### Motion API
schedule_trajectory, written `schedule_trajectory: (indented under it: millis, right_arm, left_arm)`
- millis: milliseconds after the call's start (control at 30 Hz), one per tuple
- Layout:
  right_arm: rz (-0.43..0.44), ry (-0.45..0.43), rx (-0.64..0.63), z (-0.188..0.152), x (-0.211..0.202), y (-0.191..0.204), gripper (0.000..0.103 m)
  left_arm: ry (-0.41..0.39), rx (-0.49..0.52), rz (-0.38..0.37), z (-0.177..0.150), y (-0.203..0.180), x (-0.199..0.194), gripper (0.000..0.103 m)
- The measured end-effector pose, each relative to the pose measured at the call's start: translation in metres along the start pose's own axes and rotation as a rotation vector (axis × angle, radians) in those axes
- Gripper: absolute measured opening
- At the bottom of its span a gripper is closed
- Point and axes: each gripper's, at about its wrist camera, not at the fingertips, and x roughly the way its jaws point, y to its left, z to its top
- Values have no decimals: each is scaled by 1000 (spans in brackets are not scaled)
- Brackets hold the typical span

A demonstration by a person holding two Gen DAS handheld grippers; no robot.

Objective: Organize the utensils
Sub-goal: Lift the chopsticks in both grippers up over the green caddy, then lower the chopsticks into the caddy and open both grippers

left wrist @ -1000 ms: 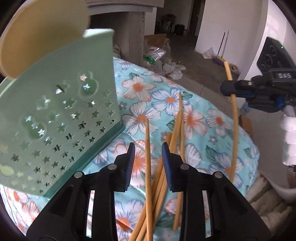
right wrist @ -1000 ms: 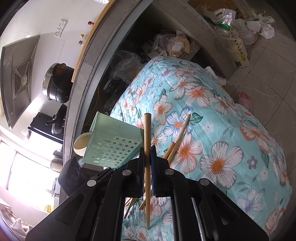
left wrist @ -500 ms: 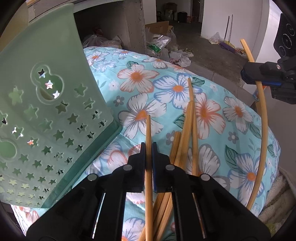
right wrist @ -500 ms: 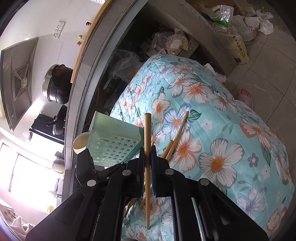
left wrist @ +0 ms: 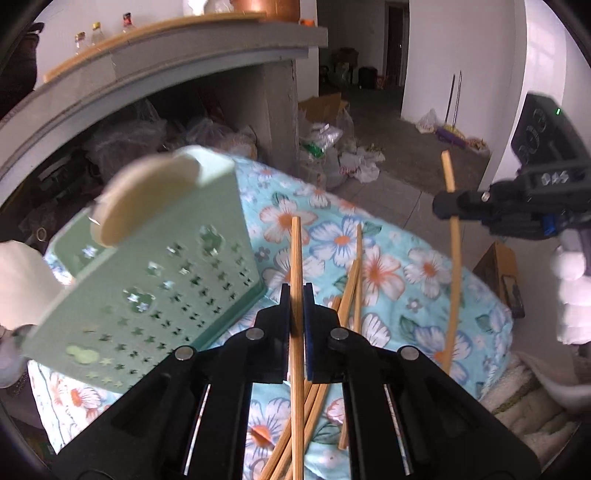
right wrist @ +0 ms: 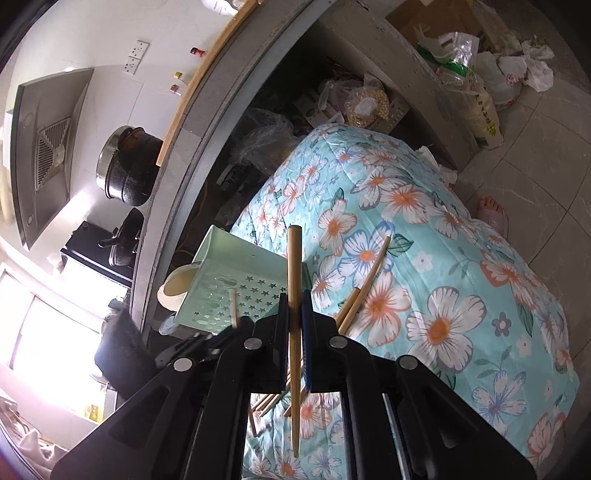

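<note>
left gripper [left wrist: 294, 295] now clamps chopstick [left wrist: 295, 258], lifted

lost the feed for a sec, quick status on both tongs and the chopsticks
Left tongs shut on one chopstick. Right tongs shut on another chopstick. Loose chopsticks lie on the floral cloth beside the green holder. Nothing blocking.

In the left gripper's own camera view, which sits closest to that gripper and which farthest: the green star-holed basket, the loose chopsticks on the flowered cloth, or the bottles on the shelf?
1. Loose chopsticks: just right of the left gripper, on the cloth.
2. Green basket: a little farther, to the left.
3. Bottles: farthest, upper left on the shelf.
</note>
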Motion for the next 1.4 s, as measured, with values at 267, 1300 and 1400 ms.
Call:
schedule_trajectory:
  millis: [267, 1300, 1400]
  right_arm:
    - [-7, -35, -80, 2, -11, 22, 6]
    - [207, -232, -517, 91, -63, 205, 6]
    - [227, -247, -549, 101, -57, 222, 6]
  left_arm:
    - [-150, -72, -33, 18, 17, -68, 6]
    - [-644, -280, 92, 82, 115, -234, 5]
    - [-598, -279, 133, 83, 121, -210, 6]
